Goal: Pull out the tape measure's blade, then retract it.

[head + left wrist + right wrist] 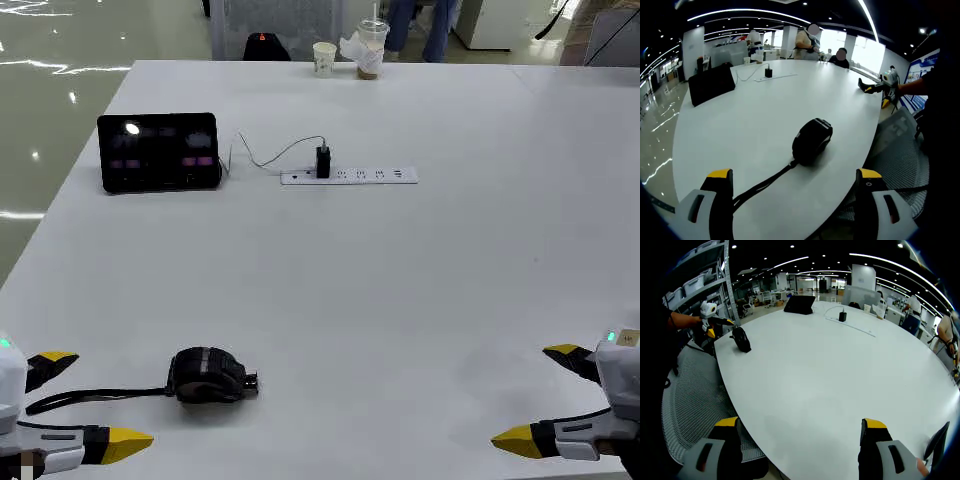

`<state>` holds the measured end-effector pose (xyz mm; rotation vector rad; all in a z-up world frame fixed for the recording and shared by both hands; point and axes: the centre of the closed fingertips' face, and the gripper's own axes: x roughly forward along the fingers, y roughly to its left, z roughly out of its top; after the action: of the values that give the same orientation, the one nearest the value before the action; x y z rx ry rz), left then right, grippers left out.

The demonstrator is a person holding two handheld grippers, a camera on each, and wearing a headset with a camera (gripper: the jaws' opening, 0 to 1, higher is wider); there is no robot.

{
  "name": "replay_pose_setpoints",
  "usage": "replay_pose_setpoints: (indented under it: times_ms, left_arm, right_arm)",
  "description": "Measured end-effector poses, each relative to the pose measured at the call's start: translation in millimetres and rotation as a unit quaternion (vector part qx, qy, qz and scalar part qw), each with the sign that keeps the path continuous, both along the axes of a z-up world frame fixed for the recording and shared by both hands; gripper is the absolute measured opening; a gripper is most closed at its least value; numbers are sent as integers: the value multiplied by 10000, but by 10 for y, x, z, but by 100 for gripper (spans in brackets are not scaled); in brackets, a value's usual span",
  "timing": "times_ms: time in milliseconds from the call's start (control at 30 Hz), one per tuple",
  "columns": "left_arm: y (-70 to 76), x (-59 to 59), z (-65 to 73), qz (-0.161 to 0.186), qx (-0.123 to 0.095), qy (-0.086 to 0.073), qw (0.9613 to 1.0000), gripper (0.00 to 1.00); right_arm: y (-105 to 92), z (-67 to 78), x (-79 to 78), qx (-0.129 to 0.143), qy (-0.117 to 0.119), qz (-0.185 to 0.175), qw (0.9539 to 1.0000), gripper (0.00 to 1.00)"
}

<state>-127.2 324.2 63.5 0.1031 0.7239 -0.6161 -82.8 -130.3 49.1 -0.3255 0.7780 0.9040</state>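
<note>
First, head view: white matte table point(420, 260). Black rounded tape measure point(208, 375) lies near front-left edge, blade retracted. Its black strap point(95, 397) trails between spread, empty jaws of left gripper point(100, 397). Right gripper point(530, 395) likewise released, well apart. Far edge: paper cup point(324, 57), contents unseen; clear plastic cup point(371, 50) holding brownish drink, straw.
Left gripper view: grooved case top, people point(807, 40) beyond table.
Right gripper view: shelving point(695, 285) with bins.
</note>
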Motion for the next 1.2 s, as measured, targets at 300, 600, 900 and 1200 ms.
replay_pose_setpoints:
  times_ms: [300,600,900,1200]
  left_arm:
    - [18,-20,-16,25,-28,19,10000,99]
    - [-6,-40,-34,-27,37,36,10000,99]
    - [-94,-16,-28,-321,147,9,9994,99]
    - [-266,-11,-91,-1120,542,58,9922,99]
  right_arm:
    - [-11,-14,-18,-44,8,-15,10000,99]
    - [26,-39,5,-5,-141,67,9999,99]
    - [223,-24,39,53,-416,506,9978,99]
    - [499,-28,90,44,-295,686,9972,99]
